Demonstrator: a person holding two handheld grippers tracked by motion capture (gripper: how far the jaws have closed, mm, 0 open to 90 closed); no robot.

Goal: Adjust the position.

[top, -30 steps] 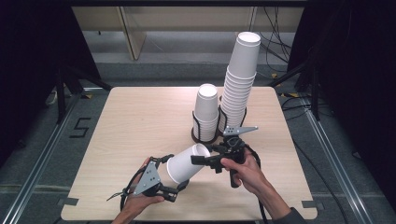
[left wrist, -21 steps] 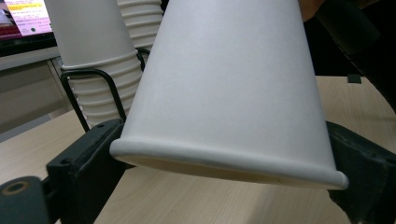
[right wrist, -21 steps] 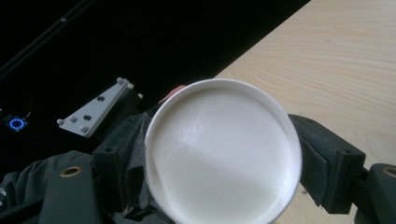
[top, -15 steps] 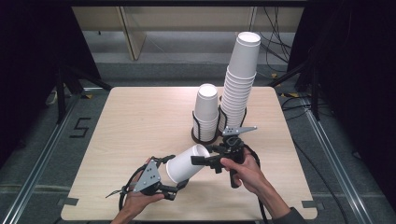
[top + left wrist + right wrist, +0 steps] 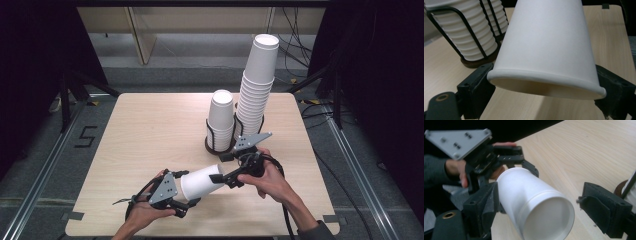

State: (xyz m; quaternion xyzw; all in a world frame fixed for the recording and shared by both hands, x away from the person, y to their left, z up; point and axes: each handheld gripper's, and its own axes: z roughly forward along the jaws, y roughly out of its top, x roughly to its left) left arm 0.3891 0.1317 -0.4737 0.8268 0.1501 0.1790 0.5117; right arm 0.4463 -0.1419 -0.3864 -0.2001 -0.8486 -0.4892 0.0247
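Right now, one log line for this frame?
left gripper: shut on paper cup, held sideways above table | right gripper: open, jaws astride cup's base end | wire holder: two cup stacks

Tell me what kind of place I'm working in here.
Likely a lab recording bay, not a café: a bare wooden table hemmed by black curtains, loose cables on the floor, and paper cup stacks in a wire holder.
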